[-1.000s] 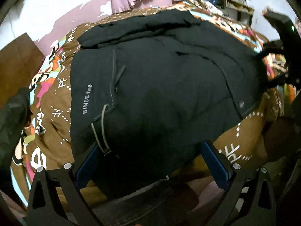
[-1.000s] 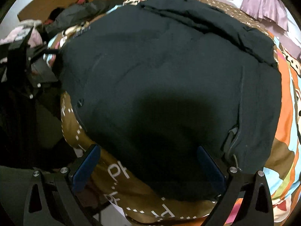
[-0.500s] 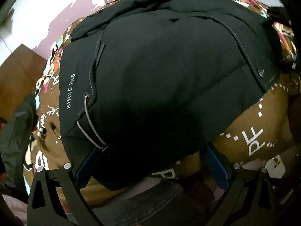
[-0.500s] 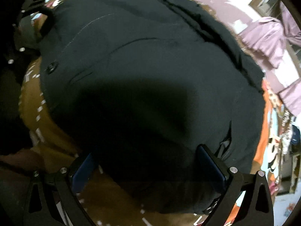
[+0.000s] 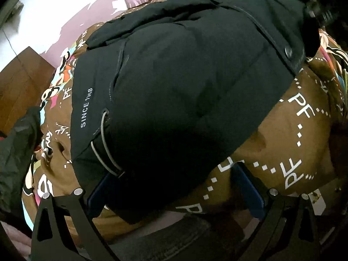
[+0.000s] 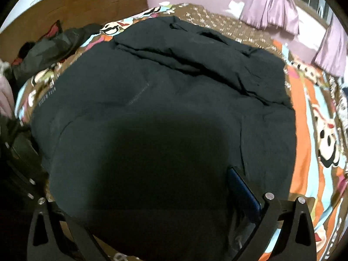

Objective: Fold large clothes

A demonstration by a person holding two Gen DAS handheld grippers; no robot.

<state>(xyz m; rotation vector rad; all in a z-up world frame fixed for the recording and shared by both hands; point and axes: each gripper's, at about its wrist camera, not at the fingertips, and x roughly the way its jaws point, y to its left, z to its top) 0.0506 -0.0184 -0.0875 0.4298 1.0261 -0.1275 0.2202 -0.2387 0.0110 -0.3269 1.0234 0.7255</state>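
Jacket: the big black jacket (image 5: pixel 184 82) lies spread across the patterned bedspread (image 5: pixel 300 130) on the bed, collar end away from me, hem at the near edge of the bed.

Left gripper: the left gripper (image 5: pixel 174 187) sits low at the near-left hem corner, fingers spread wide. One blue pad (image 5: pixel 97 193) is tucked beside the grey drawcord loop (image 5: pixel 104 145); the other rests over bare bedspread.

Right gripper: the right gripper (image 6: pixel 152 195) hangs over the hem on the other side, also spread. Only one blue pad (image 6: pixel 243 187) shows; the other is lost against dark cloth.

What has changed: a second ago both grippers stood back with the whole jacket in view. Now both have come in close and low, and the hem fills the bottom of each view. The jacket itself has not shifted or lifted.

Grip: neither gripper is pinching fabric yet, as far as I can see.

Meaning for the task: I judge this the approach for the bottom fold, hem up towards the collar. The grasp is still to be made.

Risk: the padded cloth looks thick and slippery, and the cord loop could snag the left pad.

Elsewhere: another dark garment (image 6: pixel 50 47) lies heaped near the wooden headboard (image 6: pixel 87 10).
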